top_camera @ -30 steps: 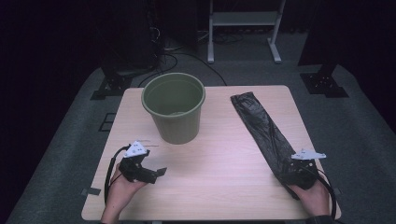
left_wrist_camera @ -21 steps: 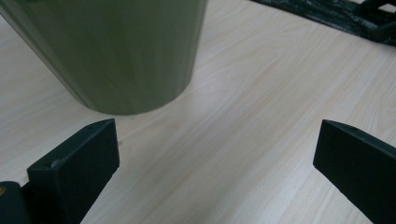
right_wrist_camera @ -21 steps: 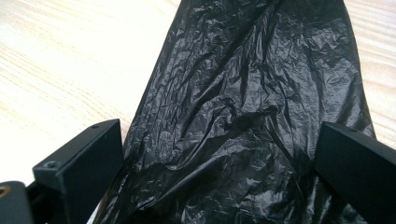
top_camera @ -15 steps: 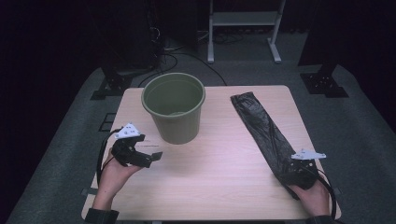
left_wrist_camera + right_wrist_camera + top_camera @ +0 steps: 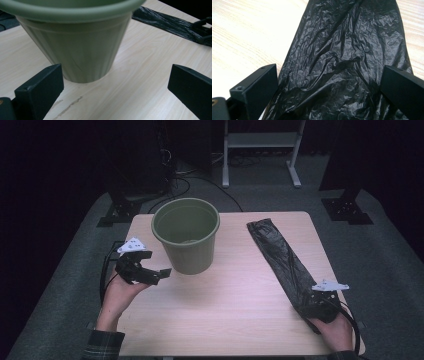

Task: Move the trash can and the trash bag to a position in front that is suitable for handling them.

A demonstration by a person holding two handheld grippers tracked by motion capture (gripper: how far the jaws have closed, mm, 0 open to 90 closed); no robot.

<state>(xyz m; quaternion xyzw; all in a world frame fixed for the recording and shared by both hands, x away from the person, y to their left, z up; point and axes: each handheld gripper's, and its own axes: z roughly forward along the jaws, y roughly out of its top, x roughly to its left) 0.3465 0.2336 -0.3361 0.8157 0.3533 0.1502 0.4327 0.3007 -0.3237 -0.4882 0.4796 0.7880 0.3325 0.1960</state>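
Note:
An olive-green plastic bucket (image 5: pixel 186 237) stands upright on the wooden table (image 5: pixel 225 305), left of centre. My left gripper (image 5: pixel 159 272) is open just left of the bucket's base, jaws pointing at it; the bucket wall (image 5: pixel 80 50) looms close ahead. A long black plastic bag (image 5: pixel 282 260) lies flat along the table's right side. My right gripper (image 5: pixel 312 309) is open over the bag's near end, and the crinkled bag (image 5: pixel 342 62) lies between its jaws.
The table's near edge runs just below both hands. A white metal stand (image 5: pixel 260 145) and cables sit on the dark floor behind the table. Bare wood (image 5: pixel 235 290) lies between bucket and bag.
My left gripper has moved up and toward the bucket's base from the near-left of the table. The right gripper has stayed at the bag's near end.

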